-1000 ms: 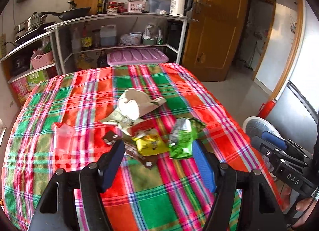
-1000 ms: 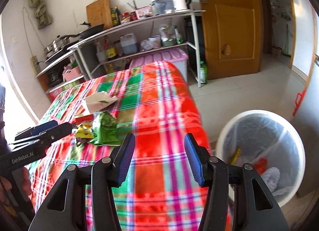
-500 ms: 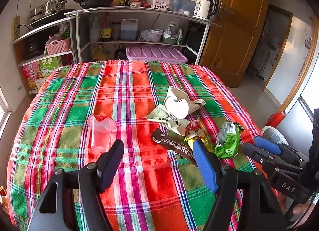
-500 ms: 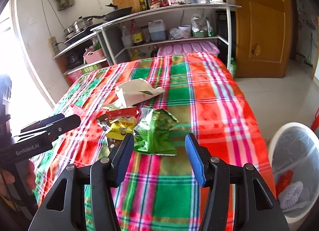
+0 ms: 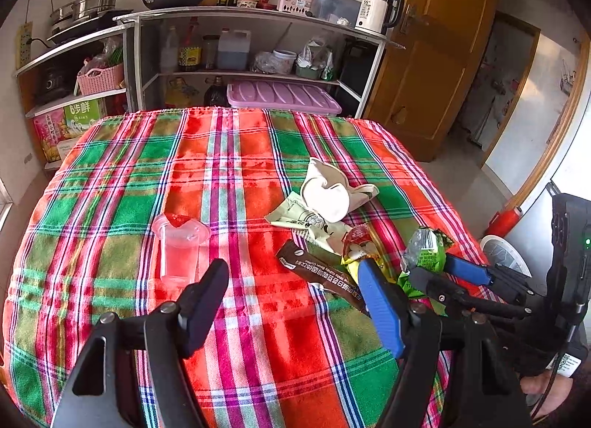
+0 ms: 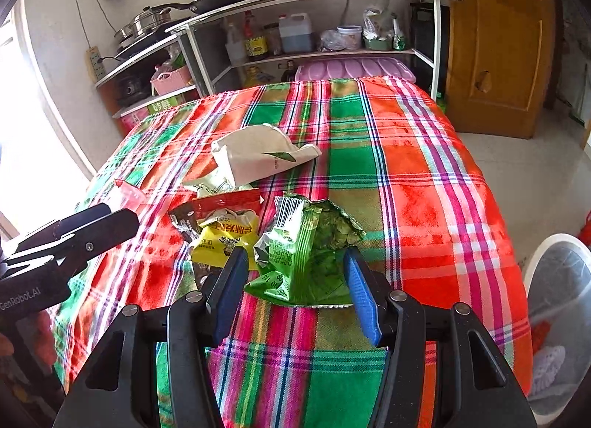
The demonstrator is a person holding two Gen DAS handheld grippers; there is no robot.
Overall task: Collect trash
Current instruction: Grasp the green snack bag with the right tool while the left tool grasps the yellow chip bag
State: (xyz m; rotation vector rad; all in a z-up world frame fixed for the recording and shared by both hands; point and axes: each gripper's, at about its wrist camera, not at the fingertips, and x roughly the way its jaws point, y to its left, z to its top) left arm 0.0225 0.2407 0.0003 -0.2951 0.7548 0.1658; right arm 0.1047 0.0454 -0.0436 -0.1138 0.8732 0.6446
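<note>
With the right gripper (image 6: 295,280) fingers spread around the crinkled green foil snack bag (image 6: 306,247) on the plaid-clothed worktop (image 6: 424,187), close low and firm; left gripper (image 5: 291,302) empty, open.

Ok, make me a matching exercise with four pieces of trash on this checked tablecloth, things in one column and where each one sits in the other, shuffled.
Things:
1. green snack bag
2. clear plastic cup
3. white paper bag
4. brown wrapper

Places:
A. farthest from the cameras, at the back of the pile
B. apart from the pile, alone near the left gripper's left finger
C. between the open fingers of the right gripper
D. flat on the cloth, running under the left gripper's blue finger

Pairs: 1-C, 2-B, 3-A, 4-D
</note>
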